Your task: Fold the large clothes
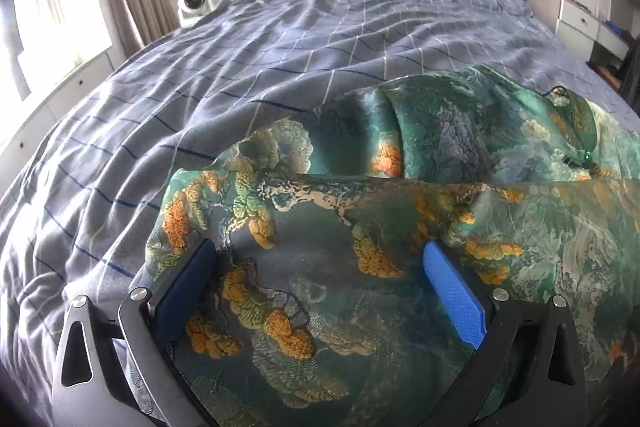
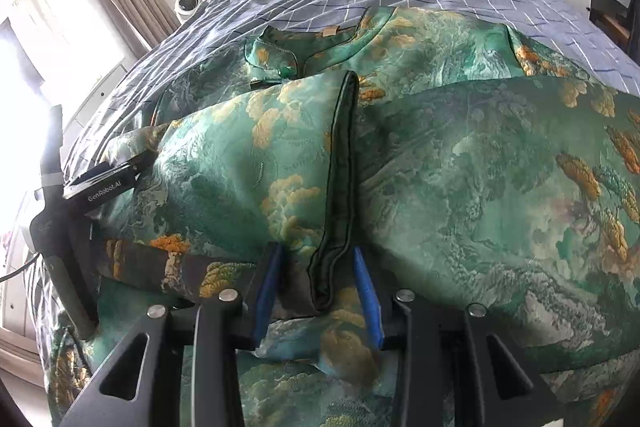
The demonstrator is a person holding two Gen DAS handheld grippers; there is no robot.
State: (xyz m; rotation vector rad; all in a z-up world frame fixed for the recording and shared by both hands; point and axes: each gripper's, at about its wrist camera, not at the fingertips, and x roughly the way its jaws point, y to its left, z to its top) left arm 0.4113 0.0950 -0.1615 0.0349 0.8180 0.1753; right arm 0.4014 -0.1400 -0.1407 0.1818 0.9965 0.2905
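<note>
Green brocade, patterned with orange blooms, formed the garment, which lay spread on the bed over a blue checked cover.

Left wrist view: the left gripper stood fully open above a folded-over panel of the garment. Nothing was held; both blue pads sat close over the cloth at either side, and actual contact could not be told. A folded edge ran across just ahead of the jaws. Risk: the fabric looked smooth and slippery, so a folded layer left unpinned could slide back or bunch when the other side was pulled.

Right wrist view: the right gripper was partly closed, with the dark-trimmed hem of a folded panel standing between its pads. The pads appeared not to press on that hem, though a light pinch lower down could not be ruled out. The collar lay further up the bed, and the left gripper's body showed at the left edge. Risk: closing here could take only the trim, or catch the layer beneath as well, dragging the finished fold out of line. A skewed pull would likely leave the hem crooked.
</note>
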